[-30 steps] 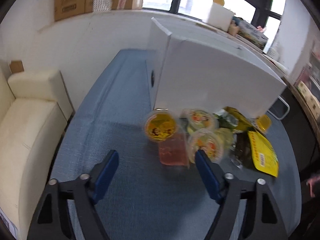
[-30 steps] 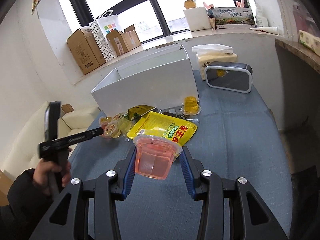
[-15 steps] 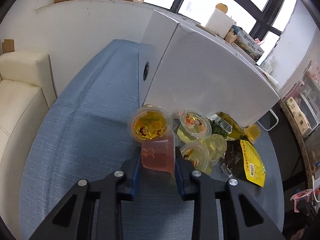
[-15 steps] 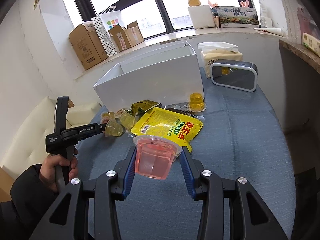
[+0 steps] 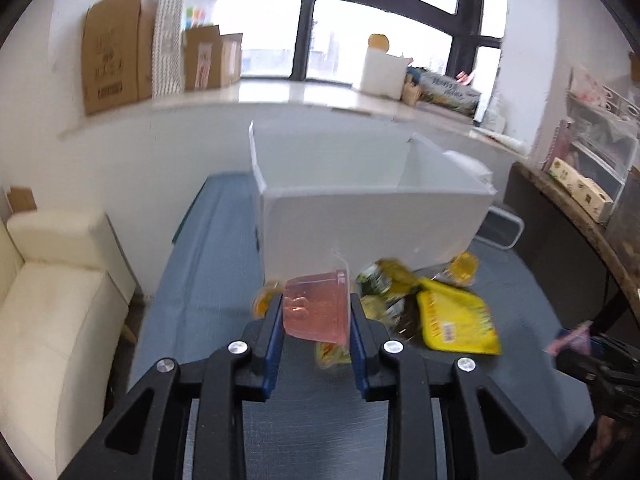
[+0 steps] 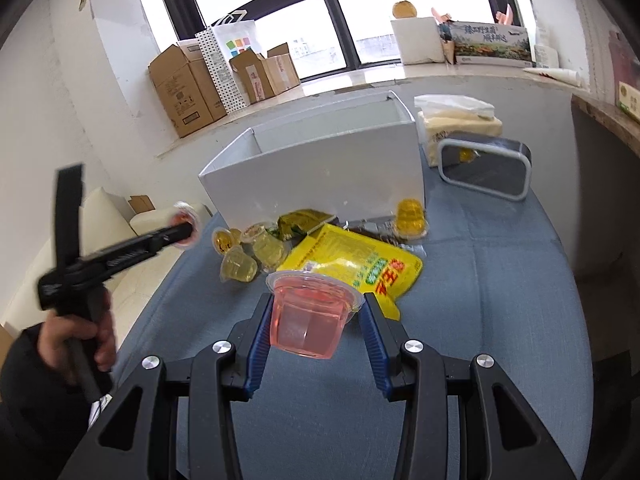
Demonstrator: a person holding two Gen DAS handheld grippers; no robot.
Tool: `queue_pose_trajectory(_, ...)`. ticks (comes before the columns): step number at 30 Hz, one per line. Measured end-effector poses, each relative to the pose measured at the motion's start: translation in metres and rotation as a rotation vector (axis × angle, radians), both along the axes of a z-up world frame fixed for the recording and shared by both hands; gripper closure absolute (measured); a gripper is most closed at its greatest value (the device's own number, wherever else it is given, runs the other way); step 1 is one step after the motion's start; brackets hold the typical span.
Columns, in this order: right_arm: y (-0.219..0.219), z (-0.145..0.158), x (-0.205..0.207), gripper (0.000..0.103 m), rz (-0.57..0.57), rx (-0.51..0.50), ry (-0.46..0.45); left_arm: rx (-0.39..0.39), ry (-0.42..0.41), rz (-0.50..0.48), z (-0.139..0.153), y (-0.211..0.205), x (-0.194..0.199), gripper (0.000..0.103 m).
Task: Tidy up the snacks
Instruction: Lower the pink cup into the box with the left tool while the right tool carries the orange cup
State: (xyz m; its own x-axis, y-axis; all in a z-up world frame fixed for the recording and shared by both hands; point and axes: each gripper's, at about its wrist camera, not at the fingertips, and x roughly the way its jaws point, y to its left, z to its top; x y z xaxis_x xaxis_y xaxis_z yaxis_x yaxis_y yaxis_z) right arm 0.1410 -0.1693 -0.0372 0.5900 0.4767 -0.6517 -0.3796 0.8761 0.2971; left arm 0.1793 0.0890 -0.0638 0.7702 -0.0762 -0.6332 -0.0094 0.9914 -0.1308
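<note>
My left gripper point(image 5: 316, 312) is shut on a pink jelly cup point(image 5: 316, 310), tilted on its side and lifted above the blue table in front of the open white box point(image 5: 372, 216). My right gripper point(image 6: 314, 320) is shut on a second pink jelly cup point(image 6: 308, 320), upright, held over the table's near part. In the right wrist view the left gripper point(image 6: 184, 232) with its cup shows at the left, raised. Yellow jelly cups point(image 6: 240, 266), a yellow snack bag point(image 6: 352, 266) and a green packet point(image 6: 302, 222) lie in front of the box point(image 6: 320, 172).
An orange jelly cup point(image 6: 410, 216) stands by the box's right corner. A grey-framed mirror point(image 6: 484, 170) and a tissue pack point(image 6: 456, 120) sit behind on the right. A cream sofa point(image 5: 52, 304) is left of the table. Cardboard boxes point(image 6: 188, 84) line the windowsill.
My left gripper closed on the pink jelly cup lying among the snacks and lifted it up toward the white box. My right gripper kept holding its cup almost still.
</note>
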Motion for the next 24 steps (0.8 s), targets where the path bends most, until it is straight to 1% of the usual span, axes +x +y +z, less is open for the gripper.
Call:
queue_pose_trajectory(3, 0.004, 0.01, 0.01, 0.056, 0.007, -0.011, -0.034, 0.006, -0.033, -0.026, 0.026, -0.007, -0.001, 0.071)
queue_pose_trajectory(7, 0.013, 0.028, 0.038, 0.056, 0.025, -0.008, -0.073, 0.017, -0.07, -0.04, 0.053, -0.011, 0.007, 0.071)
queue_pose_trajectory(11, 0.031, 0.044, 0.067, 0.056, 0.048, -0.024, -0.115, 0.013, -0.085, -0.049, 0.066, -0.009, 0.028, 0.071)
queue_pose_trajectory(15, 0.05, 0.058, 0.099, 0.056, 0.059, -0.043, -0.155, 0.009, -0.066, -0.042, 0.069, -0.009, 0.065, 0.07)
queue_pose_trajectory(17, 0.06, 0.062, 0.123, 0.056, 0.062, -0.054, -0.161, 0.001, -0.06, -0.049, 0.069, -0.007, 0.082, 0.07)
queue_pose_trajectory(19, 0.067, 0.063, 0.142, 0.056, 0.064, -0.059, -0.16, 0.002, -0.047, -0.045, 0.067, -0.005, 0.098, 0.07)
queue_pose_trajectory(21, 0.076, 0.06, 0.162, 0.056, 0.068, -0.097, -0.155, 0.0, -0.033, -0.045, 0.063, -0.003, 0.116, 0.07)
queue_pose_trajectory(24, 0.082, 0.055, 0.184, 0.056, 0.084, -0.121, -0.15, 0.037, -0.015, -0.042, 0.056, -0.003, 0.137, 0.07)
